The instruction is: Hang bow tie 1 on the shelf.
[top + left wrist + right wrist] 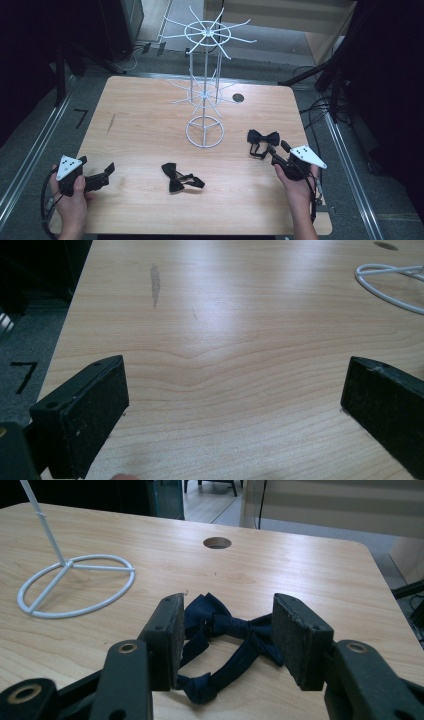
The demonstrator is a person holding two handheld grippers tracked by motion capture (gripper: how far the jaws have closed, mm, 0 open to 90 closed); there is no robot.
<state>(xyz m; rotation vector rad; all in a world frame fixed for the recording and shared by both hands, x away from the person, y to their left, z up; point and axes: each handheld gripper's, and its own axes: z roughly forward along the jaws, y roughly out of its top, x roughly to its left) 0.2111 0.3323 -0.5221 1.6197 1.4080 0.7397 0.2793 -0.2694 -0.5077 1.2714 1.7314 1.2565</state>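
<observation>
Light wood makes up the counter [150, 150], and dark floor is seen all round it. A white wire rack [205, 90] with thin hooks is stood near the far middle, and a small round hole [238, 98] is cut in the wood just beside it. A black mark like the number 7 [23, 376] is seen on the grey floor by the left edge in the left gripper view; no other writing can be read.

The right tool [226, 645] is held low over one dark bow tie [220, 625] at the right side of the counter. Its jaws are kept apart, with the bow tie lying between them on the wood; whether the pads touch the cloth cannot be told. The strap of the tie is looped toward the tool.

A second bow tie [179, 178] is laid near the front middle, well apart from both tools.

The left tool [235, 405] is held at the front left corner. Its jaws are spread wide over bare wood.
</observation>
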